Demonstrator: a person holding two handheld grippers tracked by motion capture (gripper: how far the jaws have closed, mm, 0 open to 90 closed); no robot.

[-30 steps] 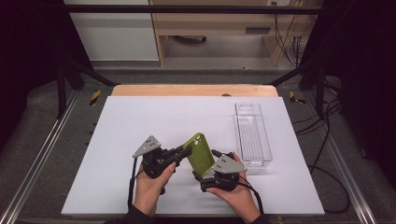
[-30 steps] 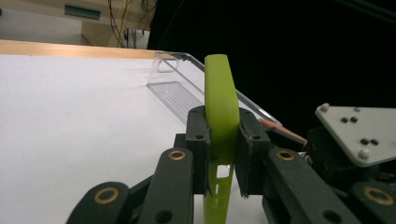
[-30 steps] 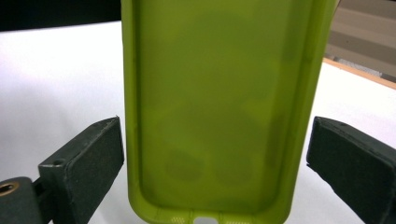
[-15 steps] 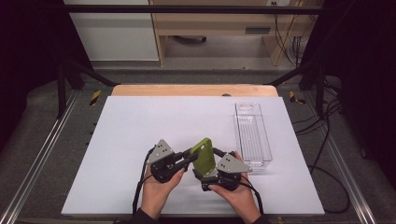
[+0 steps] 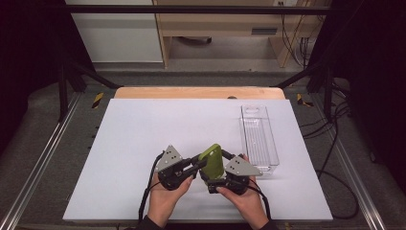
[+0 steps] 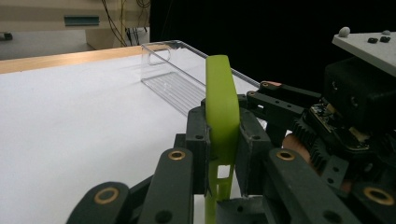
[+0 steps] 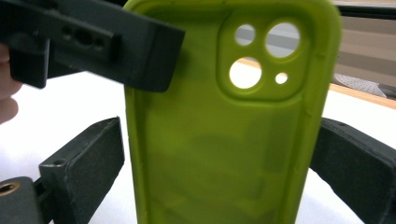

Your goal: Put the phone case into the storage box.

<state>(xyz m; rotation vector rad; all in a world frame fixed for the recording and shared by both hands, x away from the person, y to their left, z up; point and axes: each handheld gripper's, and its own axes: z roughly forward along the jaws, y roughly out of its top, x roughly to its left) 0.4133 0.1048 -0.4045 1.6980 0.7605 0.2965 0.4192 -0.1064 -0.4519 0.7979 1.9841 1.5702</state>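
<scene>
Phone case [image 5: 212, 161], green and upright, held above the near edge of the white desk [image 5: 143, 134], a little right of its middle, between both tools. Starting at the left: left hand-held gripper [image 5: 195, 163] closed on the case's thin edge, black jaws pressed flat against both faces, clearest in the left gripper view [image 6: 222, 121]. Further right, in the right gripper view, camera cut-outs near the top of the case [image 7: 224, 116] and the inner face turned toward the lens; right hand-held gripper [image 5: 214, 180] closed across the case's width lower down, one pad on each long side. Near the right edge of the desk, a clear tray [image 5: 259, 139], long, lying well apart from the case. Judged to be mid-handover or a two-handed reorienting of the case, both grips firm. Next move probably calls for one grip to loosen while the other keeps the case steady, then a carry rightward toward the tray without letting the soft shell twist or slip.
</scene>
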